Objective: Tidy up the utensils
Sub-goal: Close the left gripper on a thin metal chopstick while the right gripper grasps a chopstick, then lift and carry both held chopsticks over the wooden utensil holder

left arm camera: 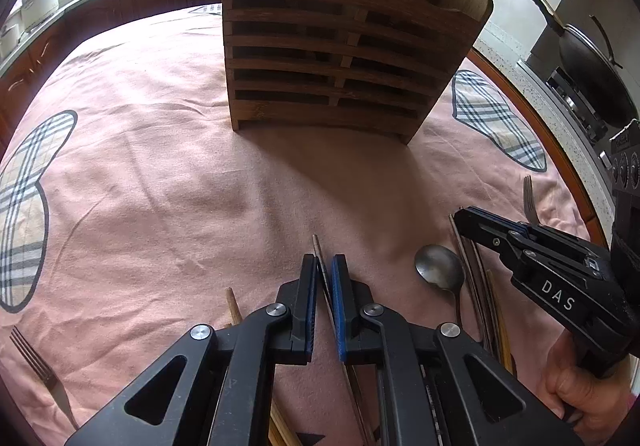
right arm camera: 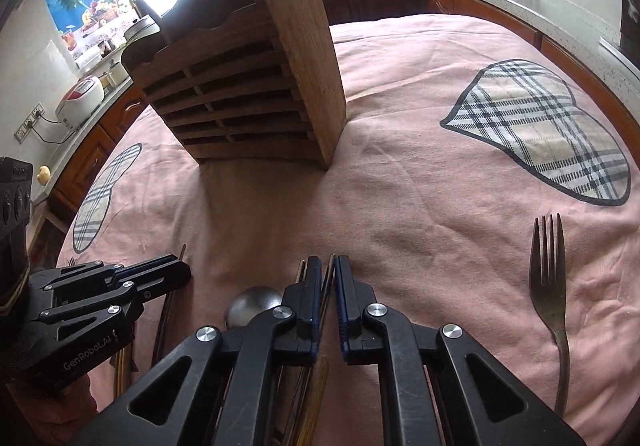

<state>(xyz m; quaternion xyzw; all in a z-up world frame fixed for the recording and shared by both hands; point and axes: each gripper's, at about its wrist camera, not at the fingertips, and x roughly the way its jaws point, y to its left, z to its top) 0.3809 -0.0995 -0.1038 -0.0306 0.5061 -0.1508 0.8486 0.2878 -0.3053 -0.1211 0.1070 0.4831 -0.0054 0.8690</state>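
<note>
A slatted wooden utensil holder stands on the pink cloth, with chopsticks and a wooden spoon in it; it also shows in the right wrist view. My left gripper is shut on a thin dark chopstick low over the cloth. My right gripper is shut on dark chopsticks, just right of the left gripper. A metal spoon lies between them, beside a bundle of chopsticks. The spoon bowl sits under the right fingers.
A fork lies on the cloth to the right, another fork at the far left. The round table's pink cloth has plaid heart patches. A wok on a stove stands to the right; kitchen counters surround the table.
</note>
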